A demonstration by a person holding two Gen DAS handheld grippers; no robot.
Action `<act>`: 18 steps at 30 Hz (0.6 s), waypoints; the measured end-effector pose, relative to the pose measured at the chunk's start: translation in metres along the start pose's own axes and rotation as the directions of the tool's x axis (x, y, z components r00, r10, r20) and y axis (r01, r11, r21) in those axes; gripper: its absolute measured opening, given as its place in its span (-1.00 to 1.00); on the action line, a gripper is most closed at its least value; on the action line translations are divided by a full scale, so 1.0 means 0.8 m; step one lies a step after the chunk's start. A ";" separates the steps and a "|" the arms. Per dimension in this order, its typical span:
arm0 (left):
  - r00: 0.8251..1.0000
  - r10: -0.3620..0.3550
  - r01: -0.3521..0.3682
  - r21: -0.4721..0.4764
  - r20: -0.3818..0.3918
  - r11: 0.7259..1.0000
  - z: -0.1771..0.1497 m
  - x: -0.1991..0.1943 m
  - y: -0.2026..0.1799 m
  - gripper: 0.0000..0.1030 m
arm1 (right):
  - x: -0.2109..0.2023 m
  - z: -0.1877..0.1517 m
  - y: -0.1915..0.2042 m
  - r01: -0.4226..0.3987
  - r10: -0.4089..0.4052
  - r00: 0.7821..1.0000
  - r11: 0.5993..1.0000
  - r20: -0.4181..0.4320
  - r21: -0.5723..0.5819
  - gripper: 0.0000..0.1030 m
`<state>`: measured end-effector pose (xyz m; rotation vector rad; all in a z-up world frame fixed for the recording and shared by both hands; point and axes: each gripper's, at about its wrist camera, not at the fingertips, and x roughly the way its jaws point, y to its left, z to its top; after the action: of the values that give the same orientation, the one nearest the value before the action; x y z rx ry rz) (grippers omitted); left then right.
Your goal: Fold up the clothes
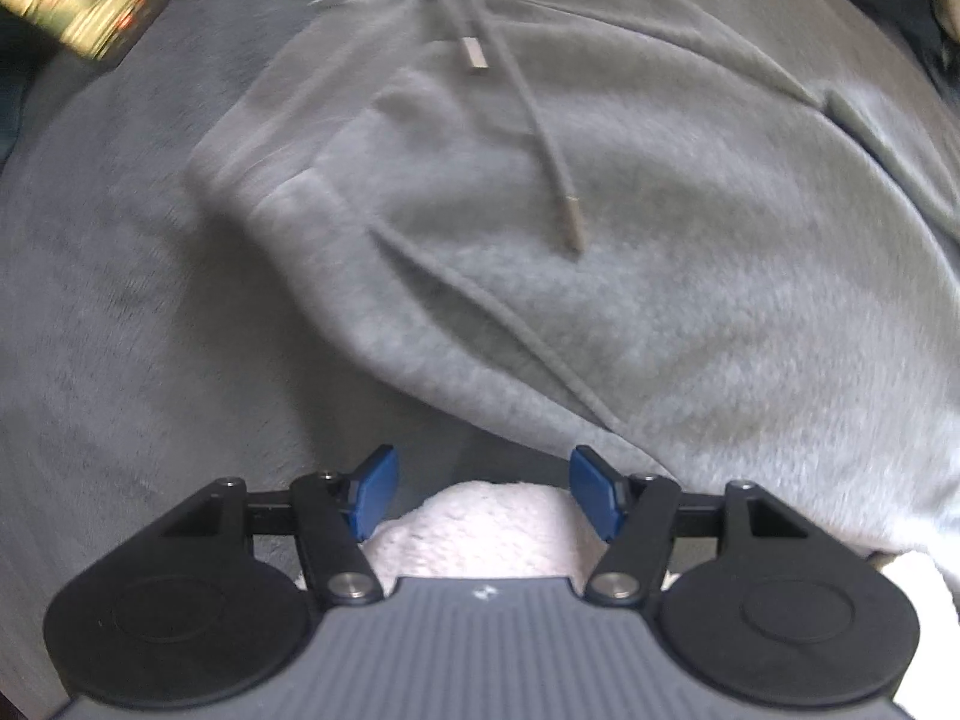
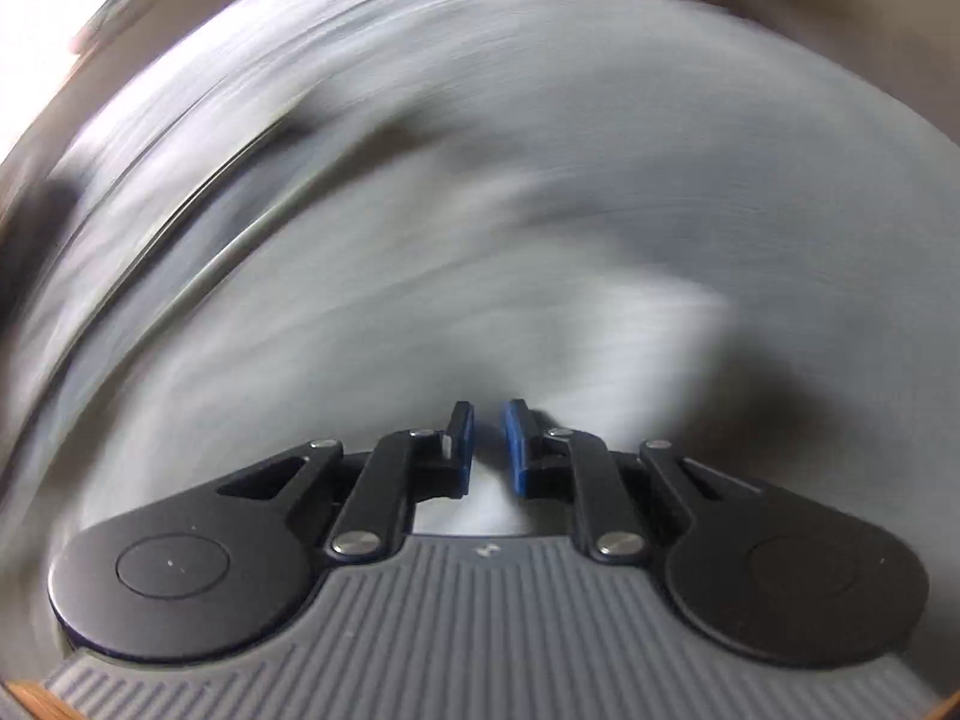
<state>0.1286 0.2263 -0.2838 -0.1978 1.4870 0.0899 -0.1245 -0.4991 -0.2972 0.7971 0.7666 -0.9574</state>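
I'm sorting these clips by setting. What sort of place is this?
Probably a home, perhaps a bed or sofa: a grey hoodie lies spread on a soft grey plush surface, with something white and fluffy beside it.

A plain grey fleece hoodie carries matching grey drawstrings tipped in pale metal. Lower centre, a white knitted cloth shows between blue gripper pads. The surface at left is darker blue-grey. Upper left, a yellow-green patterned object blurs.
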 end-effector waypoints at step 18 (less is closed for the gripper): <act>0.992 -0.087 0.101 -0.155 0.094 0.983 -0.028 -0.031 0.053 0.25 | -0.074 -0.082 -0.038 -0.301 0.342 0.939 0.859 -0.027 0.414 -0.15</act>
<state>0.0968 0.2655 -0.2637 -0.3890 1.3826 0.1398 -0.1875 -0.4303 -0.2868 1.3025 0.4978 -0.7819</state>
